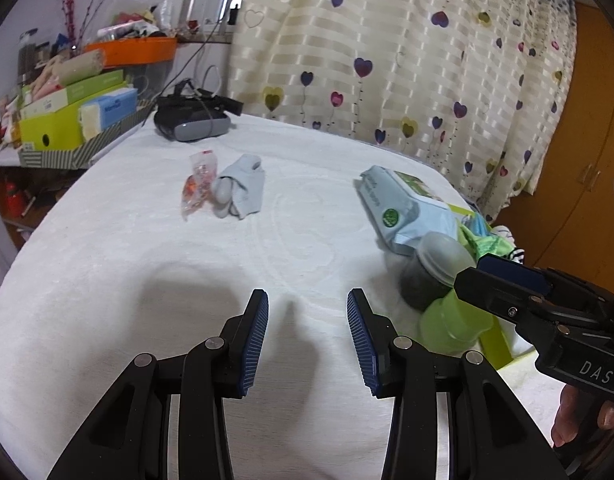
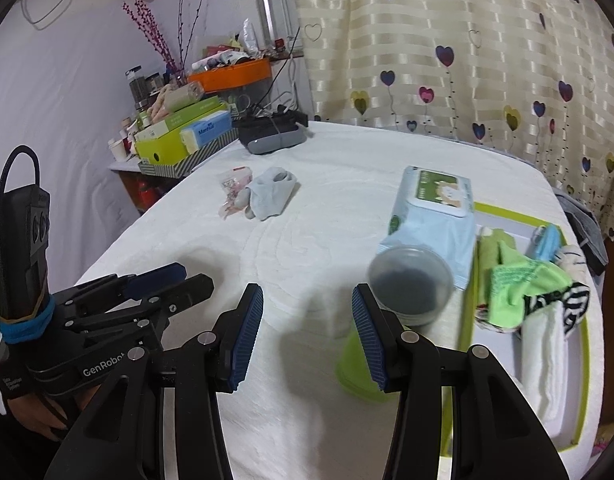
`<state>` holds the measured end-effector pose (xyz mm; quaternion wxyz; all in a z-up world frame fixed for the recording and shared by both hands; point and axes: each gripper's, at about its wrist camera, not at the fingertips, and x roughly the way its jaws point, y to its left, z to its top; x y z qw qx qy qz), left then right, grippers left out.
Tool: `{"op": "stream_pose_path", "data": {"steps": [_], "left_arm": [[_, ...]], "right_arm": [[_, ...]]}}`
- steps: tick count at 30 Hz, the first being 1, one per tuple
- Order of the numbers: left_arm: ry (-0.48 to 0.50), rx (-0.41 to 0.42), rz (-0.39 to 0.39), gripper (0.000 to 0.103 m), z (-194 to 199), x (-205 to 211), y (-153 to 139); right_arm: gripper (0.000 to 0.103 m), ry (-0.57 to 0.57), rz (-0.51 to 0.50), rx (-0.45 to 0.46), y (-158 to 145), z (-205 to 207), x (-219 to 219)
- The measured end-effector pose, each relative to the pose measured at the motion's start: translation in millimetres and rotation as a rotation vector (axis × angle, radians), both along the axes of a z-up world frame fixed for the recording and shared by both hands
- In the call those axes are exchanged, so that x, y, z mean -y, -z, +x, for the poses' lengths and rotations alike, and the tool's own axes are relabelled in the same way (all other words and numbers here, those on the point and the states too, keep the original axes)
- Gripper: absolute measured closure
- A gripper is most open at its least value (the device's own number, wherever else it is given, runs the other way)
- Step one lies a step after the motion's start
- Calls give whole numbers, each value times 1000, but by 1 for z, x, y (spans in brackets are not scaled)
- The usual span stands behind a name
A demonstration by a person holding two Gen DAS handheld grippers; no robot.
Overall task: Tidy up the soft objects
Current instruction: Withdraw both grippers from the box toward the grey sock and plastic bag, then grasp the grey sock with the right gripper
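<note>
Left gripper (image 1: 307, 320) gapes over the white cloth (image 1: 187, 264), empty; right gripper (image 2: 307, 320) likewise, holding nothing.

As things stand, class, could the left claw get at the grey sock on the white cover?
Probably yes. The left claw is open and empty, and only bare white cover lies between it and the grey sock. The snack packet beside the sock doesn't block the way.

Ahead of me the white towel-covered table (image 1: 155, 264) lies bare up to the rolled grey sock (image 1: 243, 188); on my right, a dark lidded jar (image 2: 411, 284) and blue wipes pack (image 2: 431, 216) block the way.
</note>
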<state>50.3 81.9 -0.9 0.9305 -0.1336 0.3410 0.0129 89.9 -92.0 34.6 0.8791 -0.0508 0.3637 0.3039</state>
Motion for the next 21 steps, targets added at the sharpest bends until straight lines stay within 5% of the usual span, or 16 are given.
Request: {"op": "stream_pose_path", "data": {"steps": [21], "left_arm": [[-122, -3, -10, 63, 7, -79, 5]], "right_arm": [[55, -56, 46, -111, 16, 57, -84]]}}
